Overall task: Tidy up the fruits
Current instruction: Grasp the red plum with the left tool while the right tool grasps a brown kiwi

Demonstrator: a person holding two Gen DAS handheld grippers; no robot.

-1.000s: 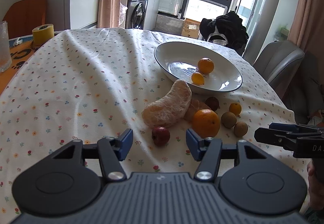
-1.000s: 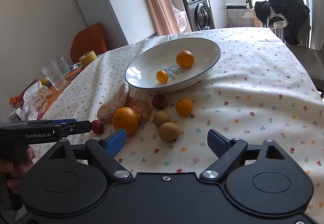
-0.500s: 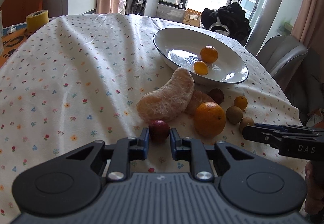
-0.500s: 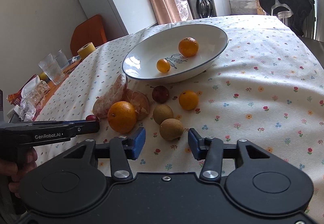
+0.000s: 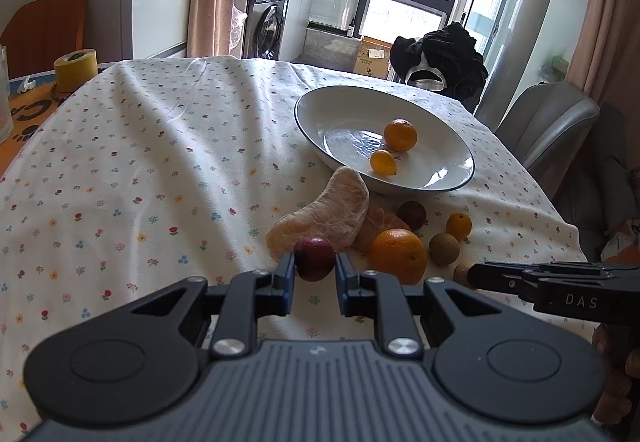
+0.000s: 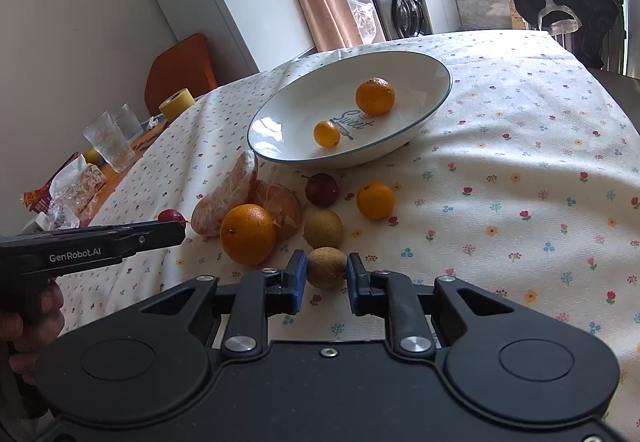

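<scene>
My left gripper is shut on a small dark red fruit, held just above the flowered tablecloth in front of a large peeled citrus segment. My right gripper is shut on a brown round fruit near the table's front. A white bowl with a dark rim holds two small orange fruits. Beside the bowl lie a big orange, a second brown fruit, another dark red fruit and a small orange fruit.
A yellow tape roll, drinking glasses and snack wrappers sit at the table's left end. A grey chair stands by the right edge. An orange chair is behind the table.
Both grippers moved forward and went from open to shut: the left onto the dark red fruit, the right onto the brown fruit. The left one has lifted slightly.
</scene>
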